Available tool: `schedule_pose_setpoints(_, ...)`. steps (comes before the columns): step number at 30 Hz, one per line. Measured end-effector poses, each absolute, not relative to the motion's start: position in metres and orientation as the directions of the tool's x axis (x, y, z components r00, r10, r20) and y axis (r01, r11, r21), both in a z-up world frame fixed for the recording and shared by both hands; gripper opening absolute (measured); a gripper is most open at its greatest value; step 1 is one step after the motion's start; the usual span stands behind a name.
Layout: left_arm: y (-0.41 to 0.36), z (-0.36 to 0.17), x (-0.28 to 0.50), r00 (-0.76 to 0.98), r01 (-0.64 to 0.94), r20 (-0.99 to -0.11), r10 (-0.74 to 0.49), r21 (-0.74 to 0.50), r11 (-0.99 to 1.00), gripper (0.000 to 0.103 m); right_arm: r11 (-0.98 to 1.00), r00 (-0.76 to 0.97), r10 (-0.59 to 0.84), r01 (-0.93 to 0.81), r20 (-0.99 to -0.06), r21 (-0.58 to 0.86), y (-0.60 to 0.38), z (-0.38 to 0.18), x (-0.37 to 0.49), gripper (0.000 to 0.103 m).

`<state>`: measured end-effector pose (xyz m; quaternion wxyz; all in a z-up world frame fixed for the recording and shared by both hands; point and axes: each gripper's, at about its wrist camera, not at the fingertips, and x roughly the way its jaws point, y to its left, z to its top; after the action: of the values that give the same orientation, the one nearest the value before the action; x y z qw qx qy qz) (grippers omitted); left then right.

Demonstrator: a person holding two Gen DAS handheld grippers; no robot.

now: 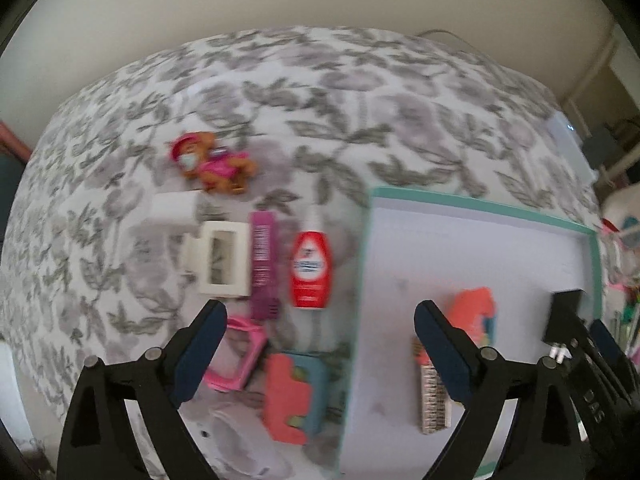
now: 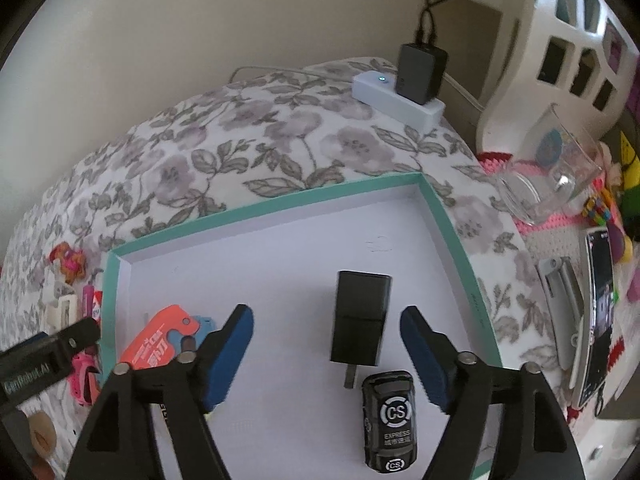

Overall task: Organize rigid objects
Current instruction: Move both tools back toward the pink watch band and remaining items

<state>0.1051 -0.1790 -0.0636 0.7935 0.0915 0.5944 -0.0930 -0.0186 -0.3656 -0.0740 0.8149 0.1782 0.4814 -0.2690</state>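
Black charger (image 2: pixel 362 316) lies flat inside teal-rimmed tray (image 2: pixel 276 204).

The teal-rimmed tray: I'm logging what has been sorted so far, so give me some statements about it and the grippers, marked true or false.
1. A black charger lies inside the tray. True.
2. The red bottle is in the tray. False: it lies on the floral cloth beside it.
3. The right gripper grips the black toy car. False: its jaws are open, empty.
4. The left gripper is open. True.
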Motion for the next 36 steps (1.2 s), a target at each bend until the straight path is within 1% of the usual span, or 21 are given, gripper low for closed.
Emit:
schedule_pose_setpoints(3,-0.164,-0.066,0.112,0.269,0.223,-0.963,-0.019,0.043,0.974,0.095,0.808,0.392,-0.269,0.589,-0.88,0.015,-0.359,-0.075,-0.014,0.089)
schedule_pose_setpoints(5,-0.151,-0.068,0.118,0.262,0.197,-0.965,-0.008,0.045,0.979,0.095,0.813,0.387,-0.275,0.582,-0.88,0.002,-0.355,-0.077,-0.011,0.097)
schedule_pose_setpoints(9,-0.125,-0.07,0.127,0.255,0.136,-0.967,0.017,0.053,0.989,0.095,0.818,0.393,-0.263,0.575,-0.881,0.013,-0.349,-0.078,-0.008,0.099)
schedule_pose_setpoints(10,-0.119,-0.07,0.129,0.251,0.122,-0.968,0.024,0.056,0.991,0.097,0.819,0.396,-0.252,0.573,-0.883,0.023,-0.348,-0.079,-0.007,0.1)
schedule_pose_setpoints(11,-0.111,-0.071,0.132,0.249,0.107,-0.968,0.033,0.061,0.992,0.101,0.82,0.399,-0.245,0.572,-0.884,0.031,-0.346,-0.079,-0.006,0.102)
schedule_pose_setpoints(12,-0.105,-0.071,0.134,0.248,0.094,-0.968,0.039,0.064,0.994,0.103,0.819,0.401,-0.24,0.572,-0.884,0.037,-0.345,-0.079,-0.006,0.102)
schedule_pose_setpoints(17,-0.067,-0.065,0.143,0.264,0.02,-0.963,0.057,0.064,0.998,0.103,0.827,0.445,-0.211,0.557,-0.87,0.084,-0.329,-0.067,0.001,0.103)
schedule_pose_setpoints(22,-0.039,-0.059,0.149,0.272,-0.019,-0.96,0.061,0.058,0.998,0.103,0.861,0.505,-0.143,0.487,-0.851,0.144,-0.297,-0.051,0.017,0.103)
schedule_pose_setpoints(27,-0.024,-0.065,0.149,0.257,-0.018,-0.964,0.073,0.071,0.997,0.103,0.908,0.515,-0.051,0.381,-0.856,0.176,-0.255,-0.051,0.036,0.102)
schedule_pose_setpoints(29,-0.02,-0.07,0.146,0.234,-0.01,-0.971,0.047,0.046,0.999,0.103,0.923,0.501,-0.023,0.343,-0.865,0.175,-0.239,-0.055,0.043,0.102)
schedule_pose_setpoints(32,-0.022,-0.079,0.145,0.205,0.011,-0.979,0.021,0.024,1.0,0.103,0.934,0.482,0.001,0.313,-0.876,0.173,-0.225,-0.061,0.047,0.101)
schedule_pose_setpoints(36,-0.035,-0.093,0.141,0.171,0.069,-0.985,0.032,0.044,0.997,0.103,0.945,0.454,0.027,0.278,-0.891,0.17,-0.214,-0.07,0.05,0.099)
